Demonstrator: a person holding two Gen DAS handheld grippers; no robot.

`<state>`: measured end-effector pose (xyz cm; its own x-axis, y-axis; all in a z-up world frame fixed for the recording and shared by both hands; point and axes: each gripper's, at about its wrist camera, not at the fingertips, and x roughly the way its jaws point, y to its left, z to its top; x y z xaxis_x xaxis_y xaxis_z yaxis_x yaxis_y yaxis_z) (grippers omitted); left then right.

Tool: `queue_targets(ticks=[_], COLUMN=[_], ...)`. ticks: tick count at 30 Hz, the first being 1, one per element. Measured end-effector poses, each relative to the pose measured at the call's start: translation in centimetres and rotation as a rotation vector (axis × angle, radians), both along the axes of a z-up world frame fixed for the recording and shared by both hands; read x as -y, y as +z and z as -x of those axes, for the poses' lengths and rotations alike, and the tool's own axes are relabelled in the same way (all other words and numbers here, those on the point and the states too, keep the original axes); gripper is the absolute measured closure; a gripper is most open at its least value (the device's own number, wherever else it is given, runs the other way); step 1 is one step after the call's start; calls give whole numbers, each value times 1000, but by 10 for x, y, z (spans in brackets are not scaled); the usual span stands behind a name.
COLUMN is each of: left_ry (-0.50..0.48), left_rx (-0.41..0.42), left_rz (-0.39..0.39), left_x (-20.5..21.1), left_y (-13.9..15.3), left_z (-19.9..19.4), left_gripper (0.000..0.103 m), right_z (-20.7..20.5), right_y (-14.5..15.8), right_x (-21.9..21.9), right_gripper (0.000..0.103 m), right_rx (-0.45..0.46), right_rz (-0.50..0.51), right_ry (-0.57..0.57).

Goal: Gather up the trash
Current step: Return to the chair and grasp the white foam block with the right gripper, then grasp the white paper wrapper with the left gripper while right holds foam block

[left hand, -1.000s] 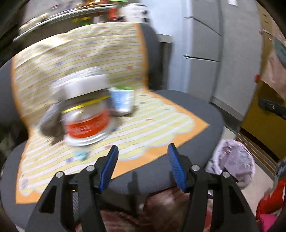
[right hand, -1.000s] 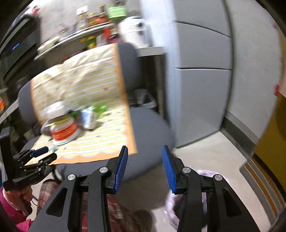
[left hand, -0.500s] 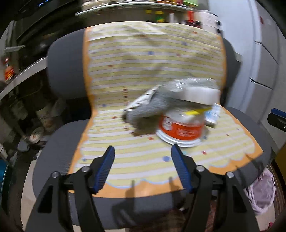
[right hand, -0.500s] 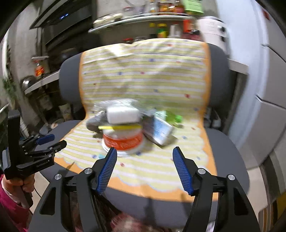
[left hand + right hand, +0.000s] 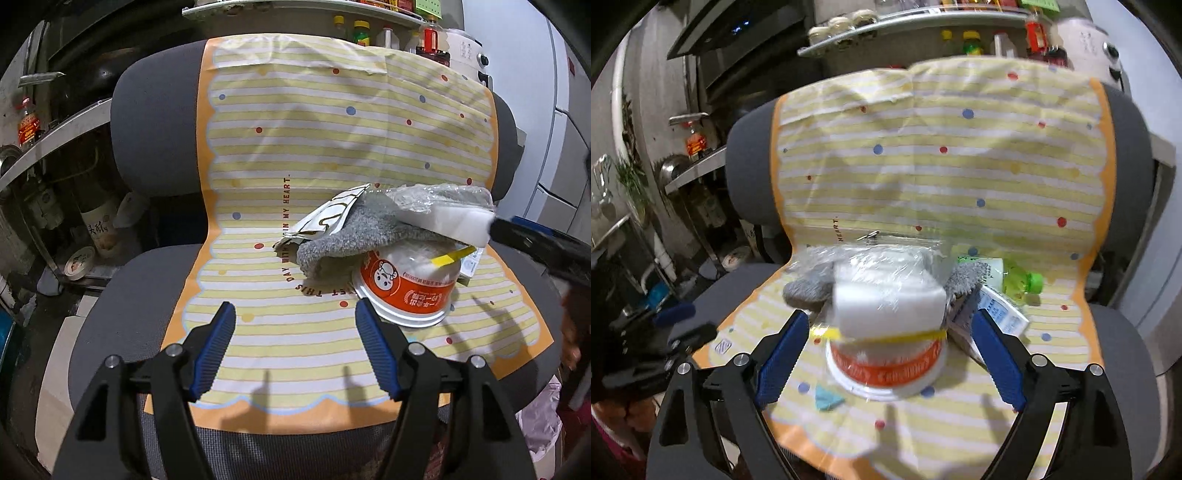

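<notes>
A pile of trash sits on a striped yellow mat (image 5: 295, 332) on a grey office chair. An upturned orange and white cup (image 5: 404, 291) (image 5: 886, 369) lies under a grey sock (image 5: 343, 236) and a white foam block in clear wrap (image 5: 443, 218) (image 5: 886, 299). A printed wrapper (image 5: 325, 221) lies behind. A green bottle (image 5: 1015, 278) and a small carton (image 5: 993, 314) lie to the right. My left gripper (image 5: 295, 347) is open, in front and left of the cup. My right gripper (image 5: 886, 354) is open, its jaws either side of the cup and block.
The chair seat (image 5: 110, 314) has bare grey edges around the mat. Shelves with bottles (image 5: 369, 33) stand behind the chair. Clutter and a bowl (image 5: 79, 260) sit on the floor at left. A pink bag (image 5: 539, 417) lies low right. A small blue scrap (image 5: 827, 398) lies on the mat.
Both grippers have swung to face the chair and come closer. The right gripper has moved in so its open jaws flank the cup and foam block.
</notes>
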<state>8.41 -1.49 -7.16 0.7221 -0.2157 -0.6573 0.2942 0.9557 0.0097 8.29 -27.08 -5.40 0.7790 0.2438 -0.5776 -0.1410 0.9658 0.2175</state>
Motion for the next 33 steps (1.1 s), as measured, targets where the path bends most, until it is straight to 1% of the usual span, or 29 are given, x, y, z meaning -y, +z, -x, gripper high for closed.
queue_targets(ticks=[1, 3, 4, 5, 6, 9, 10, 12, 14, 19, 21, 25, 27, 29, 33], left_ry=[2, 6, 10, 14, 16, 15, 12, 8, 3, 16, 31, 40, 48, 55, 50], left_rx=[-1, -7, -9, -10, -10, -8, -9, -6, -2, -22, -25, -26, -26, -24, 4], left_rz=[-1, -3, -1, -1, -2, -4, -3, -1, 2, 7, -6, -17, -19, -16, -18], left_x=[0, -1, -2, -3, -4, -3, -3, -1, 0, -1, -2, -8, -12, -16, -20], left_y=[-1, -2, -2, -2, -1, -1, 0, 1, 3, -2, -6, -9, -10, -11, -13], left_z=[-1, -1, -1, 0, 0, 2, 3, 6, 8, 1, -1, -1, -4, -10, -27], left_gripper=[37, 37, 37, 37, 37, 37, 37, 37, 37, 36, 36, 36, 36, 36, 36], right_z=[-9, -18, -20, -19, -16, -2, 2, 23, 41, 60, 70, 102, 124, 136, 144], right_y=[-4, -9, -9, -7, -4, 4, 6, 14, 18, 13, 16, 28, 37, 44, 47], right_x=[2, 3, 1, 0, -3, -9, -11, -14, -13, -7, -8, -3, 3, 10, 27], right_gripper=[14, 14, 16, 22, 35, 38, 38, 38, 38, 38, 39, 40, 40, 39, 39], right_rx=[-16, -41, -42, -32, -20, -6, 1, 29, 44, 28, 49, 97, 126, 148, 161], right_rz=[-45, -84, -88, -85, -66, -11, 5, 57, 86, 145, 156, 169, 181, 190, 170], right_ry=[12, 10, 12, 16, 15, 30, 35, 42, 42, 19, 6, -28, -54, -90, -158])
